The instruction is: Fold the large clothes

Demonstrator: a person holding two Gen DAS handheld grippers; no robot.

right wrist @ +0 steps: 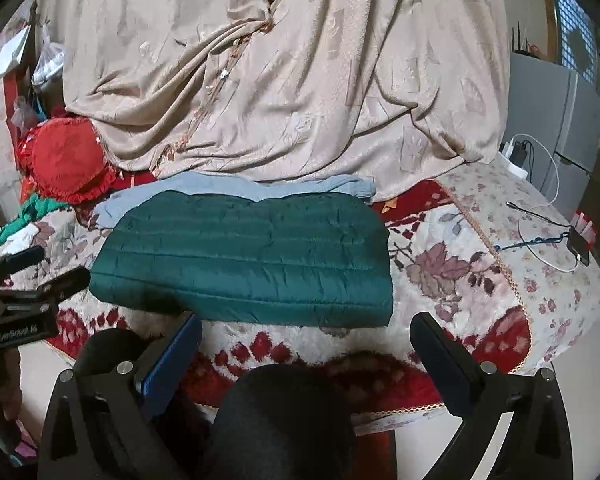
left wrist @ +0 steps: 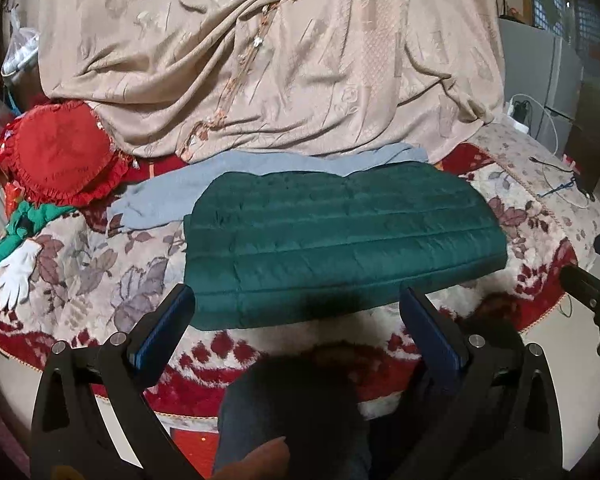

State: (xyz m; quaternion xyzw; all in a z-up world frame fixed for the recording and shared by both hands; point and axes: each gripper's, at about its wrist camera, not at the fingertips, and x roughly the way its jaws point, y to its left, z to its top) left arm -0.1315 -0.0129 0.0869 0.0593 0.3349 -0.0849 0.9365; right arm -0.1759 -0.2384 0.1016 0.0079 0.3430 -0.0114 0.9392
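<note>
A dark green quilted garment [left wrist: 340,240] [right wrist: 244,256] lies folded into a flat rectangle on the floral blanket [left wrist: 92,272] [right wrist: 452,272] of the bed. Behind it rests a folded pale blue garment [left wrist: 180,192] [right wrist: 204,188]. My left gripper [left wrist: 298,300] stands open in front of the green garment's near edge, holding nothing. My right gripper [right wrist: 306,326] is open too, back from that edge, nothing between its blue pads [right wrist: 172,364]. In the left wrist view the right gripper's fingers [left wrist: 592,292] show at the right edge; the left gripper [right wrist: 28,280] appears at the left in the right wrist view.
A large beige patterned cloth [left wrist: 280,60] [right wrist: 292,80] drapes behind the clothes. A red frilled cushion [left wrist: 60,152] [right wrist: 68,156] and a green and white item [left wrist: 16,240] lie at the left. A phone [right wrist: 578,246], cables and a charger [right wrist: 516,152] sit at the bed's right corner. A knee [right wrist: 284,420] is below.
</note>
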